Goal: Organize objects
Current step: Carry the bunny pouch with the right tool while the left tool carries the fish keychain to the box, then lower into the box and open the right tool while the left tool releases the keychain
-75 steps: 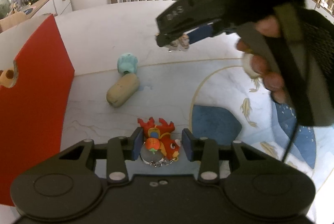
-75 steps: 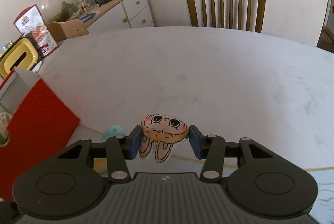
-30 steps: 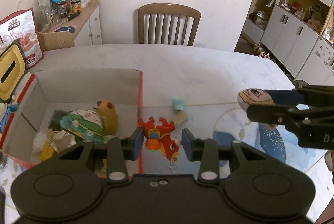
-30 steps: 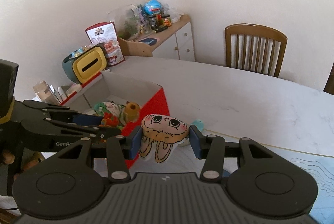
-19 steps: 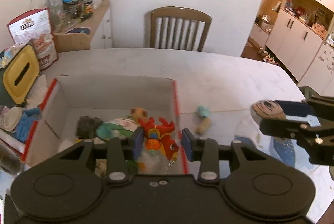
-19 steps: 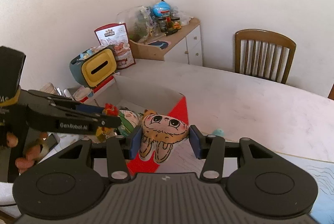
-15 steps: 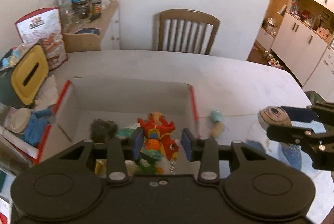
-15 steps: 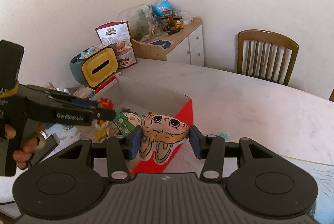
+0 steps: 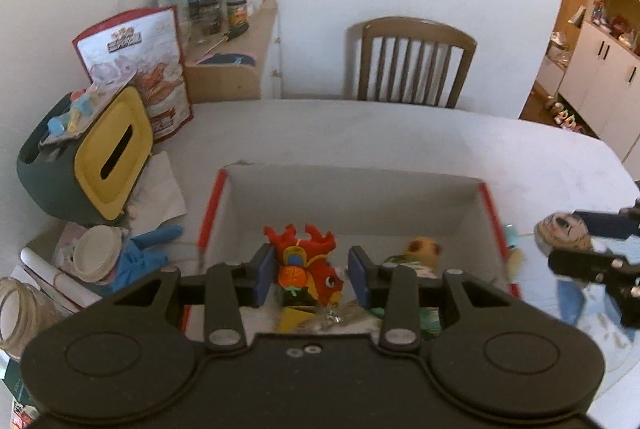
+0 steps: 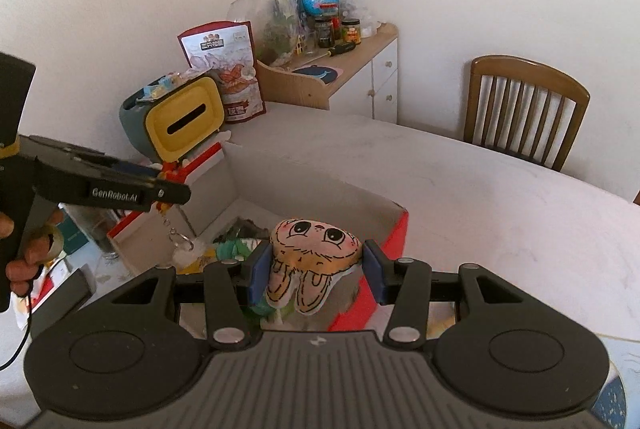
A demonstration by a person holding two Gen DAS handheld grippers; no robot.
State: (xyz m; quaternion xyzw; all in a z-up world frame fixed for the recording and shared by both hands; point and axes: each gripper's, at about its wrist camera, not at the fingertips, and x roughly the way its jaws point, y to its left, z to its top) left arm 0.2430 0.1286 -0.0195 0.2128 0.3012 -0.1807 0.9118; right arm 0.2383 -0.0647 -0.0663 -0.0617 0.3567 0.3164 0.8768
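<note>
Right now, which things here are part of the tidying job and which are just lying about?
Part of the job:
- red dragon keychain in the left claw
- bunny plush in the right claw
- red box holding toys

Lying about:
- yellow tissue holder
- snack bag
- wooden chair
- glass jar

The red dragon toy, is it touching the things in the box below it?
Apart. The right wrist view shows the left gripper holding the red dragon toy above the box.
</note>
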